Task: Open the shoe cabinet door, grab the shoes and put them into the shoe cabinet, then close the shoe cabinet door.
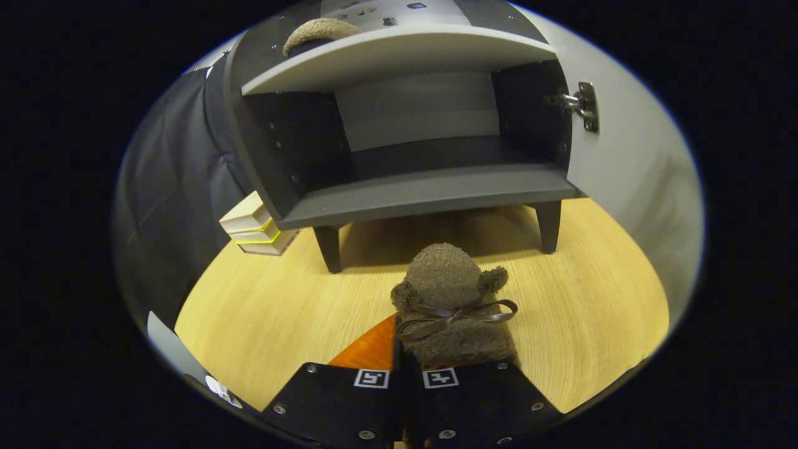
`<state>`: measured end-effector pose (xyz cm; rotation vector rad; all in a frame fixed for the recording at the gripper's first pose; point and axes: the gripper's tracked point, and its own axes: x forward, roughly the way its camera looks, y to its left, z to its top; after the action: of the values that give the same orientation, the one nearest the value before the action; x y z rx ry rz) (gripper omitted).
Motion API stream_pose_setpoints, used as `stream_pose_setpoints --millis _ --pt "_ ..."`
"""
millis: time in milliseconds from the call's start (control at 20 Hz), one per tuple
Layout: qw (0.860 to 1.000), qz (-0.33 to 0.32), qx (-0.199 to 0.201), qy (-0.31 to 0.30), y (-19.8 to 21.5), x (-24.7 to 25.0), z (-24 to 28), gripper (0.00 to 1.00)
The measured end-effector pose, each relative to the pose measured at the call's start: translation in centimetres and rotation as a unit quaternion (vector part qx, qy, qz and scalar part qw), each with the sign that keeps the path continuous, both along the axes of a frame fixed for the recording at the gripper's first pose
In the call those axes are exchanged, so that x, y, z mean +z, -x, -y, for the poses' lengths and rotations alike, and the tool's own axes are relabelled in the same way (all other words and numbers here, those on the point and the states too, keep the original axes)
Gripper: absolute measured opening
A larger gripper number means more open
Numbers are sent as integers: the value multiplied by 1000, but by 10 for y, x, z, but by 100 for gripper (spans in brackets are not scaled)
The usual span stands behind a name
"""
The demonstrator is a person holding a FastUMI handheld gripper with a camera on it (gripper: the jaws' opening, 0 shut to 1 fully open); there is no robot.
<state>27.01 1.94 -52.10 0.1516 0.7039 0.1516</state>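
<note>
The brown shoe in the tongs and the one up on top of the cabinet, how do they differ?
The shoe in the tongs is held low over the wooden floor, in front of the open cabinet; the shoe on the cabinet top rests up high. The held one shows a ribbon bow; the top one shows just a rounded end. Both are brown and fuzzy. The tongs look shut on the held shoe.

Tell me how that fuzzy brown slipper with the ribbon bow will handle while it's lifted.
The fuzzy brown slipper, held between the gripper fingers, looks soft, so it probably sags and squashes. Likely light. Its nap should resist slipping; the bow could snag on the cabinet's grey shelf.
</note>
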Motion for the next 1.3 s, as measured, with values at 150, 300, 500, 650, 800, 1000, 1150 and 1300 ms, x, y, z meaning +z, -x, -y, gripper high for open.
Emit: stream_pose_setpoints --millis 150,300,500,650,800,1000,1150,1300 --pt "1000 22 7 20 3 43 -2 6" --pt "999 41 4 16 6 95 -5 6" --pt "995 100 -17 22 -3 175 1 5" --pt "990 135 -28 34 -10 221 3 6" --pt "987 149 -35 47 -11 251 6 5" --pt "986 156 -18 60 -28 272 5 5" --pt "986 155 -20 65 -61 281 11 5" --pt "986 161 -21 39 -102 290 17 5"
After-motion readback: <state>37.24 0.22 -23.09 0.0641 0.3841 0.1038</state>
